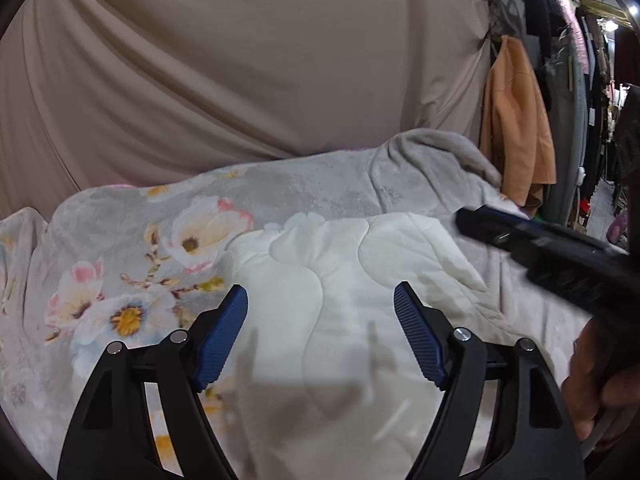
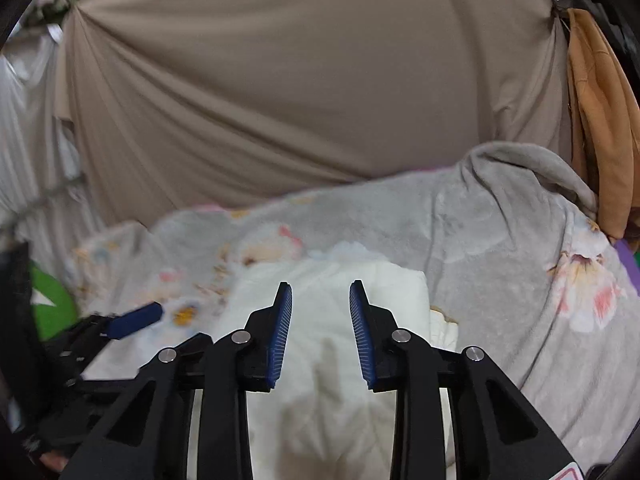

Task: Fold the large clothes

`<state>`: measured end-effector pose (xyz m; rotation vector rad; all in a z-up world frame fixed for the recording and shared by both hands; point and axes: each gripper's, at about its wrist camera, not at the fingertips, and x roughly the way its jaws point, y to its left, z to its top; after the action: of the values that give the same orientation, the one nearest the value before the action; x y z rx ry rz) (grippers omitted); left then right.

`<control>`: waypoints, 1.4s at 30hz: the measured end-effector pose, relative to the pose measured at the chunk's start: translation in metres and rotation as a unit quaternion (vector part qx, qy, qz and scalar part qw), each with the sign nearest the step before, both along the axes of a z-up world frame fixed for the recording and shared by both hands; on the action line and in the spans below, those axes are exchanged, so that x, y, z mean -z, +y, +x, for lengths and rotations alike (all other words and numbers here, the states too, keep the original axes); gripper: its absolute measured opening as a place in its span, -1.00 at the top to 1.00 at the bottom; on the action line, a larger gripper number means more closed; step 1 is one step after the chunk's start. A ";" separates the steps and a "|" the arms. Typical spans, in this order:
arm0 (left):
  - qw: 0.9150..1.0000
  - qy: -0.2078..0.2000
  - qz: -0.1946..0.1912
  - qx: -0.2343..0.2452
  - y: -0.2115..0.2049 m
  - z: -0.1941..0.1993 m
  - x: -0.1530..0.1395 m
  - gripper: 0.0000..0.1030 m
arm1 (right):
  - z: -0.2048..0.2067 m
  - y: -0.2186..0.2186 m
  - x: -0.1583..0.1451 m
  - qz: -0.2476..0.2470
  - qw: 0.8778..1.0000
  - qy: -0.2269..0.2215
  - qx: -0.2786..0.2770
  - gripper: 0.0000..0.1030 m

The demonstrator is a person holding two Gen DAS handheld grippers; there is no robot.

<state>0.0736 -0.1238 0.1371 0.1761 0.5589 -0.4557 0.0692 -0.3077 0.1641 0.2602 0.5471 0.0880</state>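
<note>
Nearest the left wrist camera, the left gripper [image 1: 320, 300] stands released, its blue pads spread wide with nothing between them, and the white quilted garment [image 1: 320, 280] lies directly under and beyond it, running from 6 o'clock up toward 12 o'clock of the fingertips. At 3 o'clock a hand [image 1: 596, 384] grips the other tool, whose black body crosses the frame blurred. In the right wrist view the right gripper [image 2: 321, 300] has its jaws partly apart (a narrow gap, empty, the pads pressing on nothing), and the same white garment [image 2: 332, 360] sits below and ahead of it, its folded edge ending at about 1 o'clock. The left tool's blue pad shows at 9 o'clock, smeared. The garment rests on a grey floral blanket [image 1: 132, 264] that spreads out around it from 9 o'clock through 3 o'clock. Farther off, a beige draped cloth [image 1: 240, 72] fills the background at 12 o'clock, and an orange garment [image 1: 516, 120] hangs at 2 o'clock.
</note>
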 end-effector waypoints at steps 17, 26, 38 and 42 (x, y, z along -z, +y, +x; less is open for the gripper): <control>0.999 -0.003 0.032 -0.030 -0.023 0.025 0.089 -0.80 | 0.039 -0.007 0.116 -0.027 0.995 0.094 0.031 0.71; 0.999 -0.007 0.023 -0.033 -0.021 0.027 0.095 -0.80 | 0.041 -0.009 0.120 -0.023 0.995 0.094 0.031 0.71; 0.999 0.006 0.015 -0.030 0.006 0.004 0.068 -0.81 | -0.018 -0.040 0.081 0.085 0.993 0.065 0.048 -0.12; 0.999 0.032 0.015 -0.035 0.038 -0.012 0.064 -0.82 | -0.068 -0.065 0.077 0.138 0.987 0.060 0.054 -0.18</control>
<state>0.0613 -0.0854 0.0733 0.1706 0.6331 -0.3862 0.0013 -0.3730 0.0872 0.5678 0.6407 0.0434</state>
